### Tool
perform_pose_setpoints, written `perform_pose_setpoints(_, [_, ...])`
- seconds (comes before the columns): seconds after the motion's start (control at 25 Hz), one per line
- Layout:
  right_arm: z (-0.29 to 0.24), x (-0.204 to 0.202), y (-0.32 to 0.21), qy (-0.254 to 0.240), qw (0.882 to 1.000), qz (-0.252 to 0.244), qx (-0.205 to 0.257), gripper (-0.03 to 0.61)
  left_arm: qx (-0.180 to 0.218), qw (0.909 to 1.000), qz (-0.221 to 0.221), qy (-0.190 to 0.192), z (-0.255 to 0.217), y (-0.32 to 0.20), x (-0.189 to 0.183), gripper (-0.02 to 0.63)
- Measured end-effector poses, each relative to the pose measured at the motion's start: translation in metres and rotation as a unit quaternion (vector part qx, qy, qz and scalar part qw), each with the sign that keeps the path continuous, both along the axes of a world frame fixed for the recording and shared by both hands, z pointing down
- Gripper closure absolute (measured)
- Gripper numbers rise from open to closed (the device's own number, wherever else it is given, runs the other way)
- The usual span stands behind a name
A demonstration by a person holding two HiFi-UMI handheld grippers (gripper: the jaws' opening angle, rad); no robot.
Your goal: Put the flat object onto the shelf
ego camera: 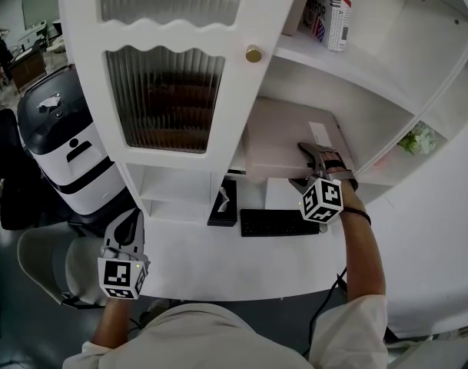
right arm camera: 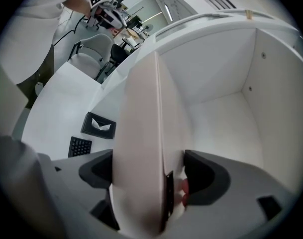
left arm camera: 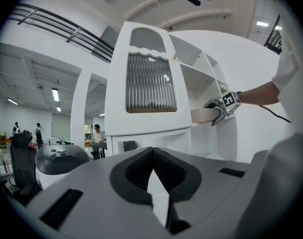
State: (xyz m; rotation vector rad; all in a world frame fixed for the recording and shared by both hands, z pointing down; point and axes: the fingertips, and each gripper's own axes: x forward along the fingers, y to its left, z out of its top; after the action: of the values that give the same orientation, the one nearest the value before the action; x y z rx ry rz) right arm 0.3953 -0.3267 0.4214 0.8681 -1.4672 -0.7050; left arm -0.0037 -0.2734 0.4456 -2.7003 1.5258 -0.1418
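Item: pale pink flat cardboard box [ego camera: 283,137]. Location: lying in white shelf compartment [ego camera: 372,121]. Your right gripper [ego camera: 303,164]: fingers spread around box, apparently released. Your left gripper [ego camera: 128,225]: fingers pressed together, empty. Remaining: withdraw right.

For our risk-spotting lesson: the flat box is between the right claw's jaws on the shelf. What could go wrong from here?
1. The right claw sits loosely round the flat box near the front of the shelf; withdrawing could drag it out.
2. If it slides off, it may fall on the keyboard below.
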Motion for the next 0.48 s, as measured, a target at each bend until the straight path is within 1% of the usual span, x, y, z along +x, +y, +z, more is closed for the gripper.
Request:
perform_pose_setpoints(0.28, [0.0023, -0.0001, -0.0066, -0.017, 1.0, 0.004, -0.022, 0.126, -0.003, 1.0, -0.002, -0.001, 0.0007, 0.0016, 0.0018, 0.613])
perform_pose_setpoints(0.48, [0.0031, -0.0003, -0.009, -0.015, 1.0, 0.005, -0.026, 0.114, -0.002, 1.0, 0.0, -0.001, 0.0007, 0.0042, 0.0046, 0.613])
